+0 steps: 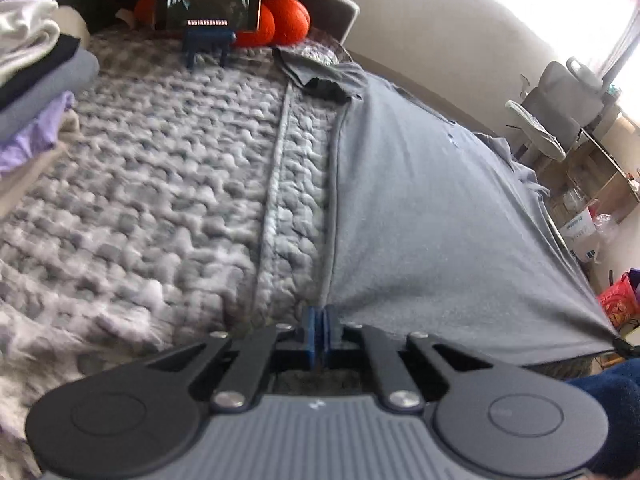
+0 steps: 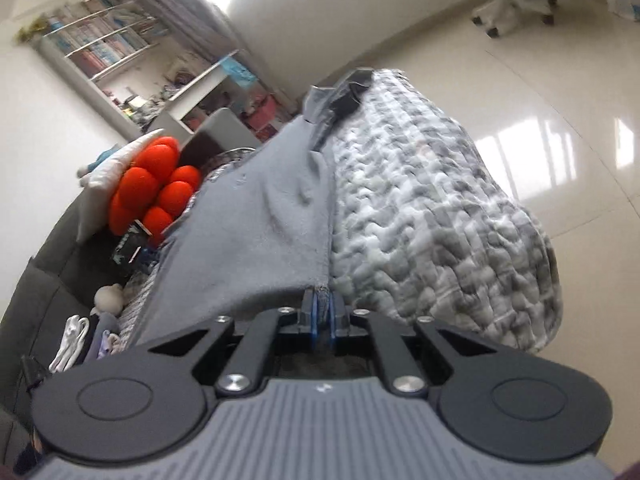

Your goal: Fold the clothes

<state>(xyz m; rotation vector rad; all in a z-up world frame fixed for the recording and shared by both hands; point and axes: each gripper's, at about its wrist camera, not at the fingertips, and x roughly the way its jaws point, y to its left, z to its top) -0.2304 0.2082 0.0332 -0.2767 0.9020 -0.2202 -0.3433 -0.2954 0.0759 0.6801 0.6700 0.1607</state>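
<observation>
A grey shirt [image 1: 432,208] lies stretched over a chunky grey knitted blanket [image 1: 152,184]. My left gripper [image 1: 321,316] is shut on the shirt's near left corner; its blue pads pinch the hem. My right gripper [image 2: 321,300] is shut on the other near corner of the same shirt [image 2: 260,224], and the fabric is pulled taut between the two. The shirt's collar and sleeve lie at the far end in both views. The blanket [image 2: 432,216] shows to the right in the right wrist view.
A stack of folded clothes [image 1: 36,80] sits at the left edge of the blanket. A phone on a blue stand [image 1: 208,12] and an orange cushion [image 1: 280,0] are at the far end. Shiny floor [image 2: 540,92], a chair and shelves lie beyond.
</observation>
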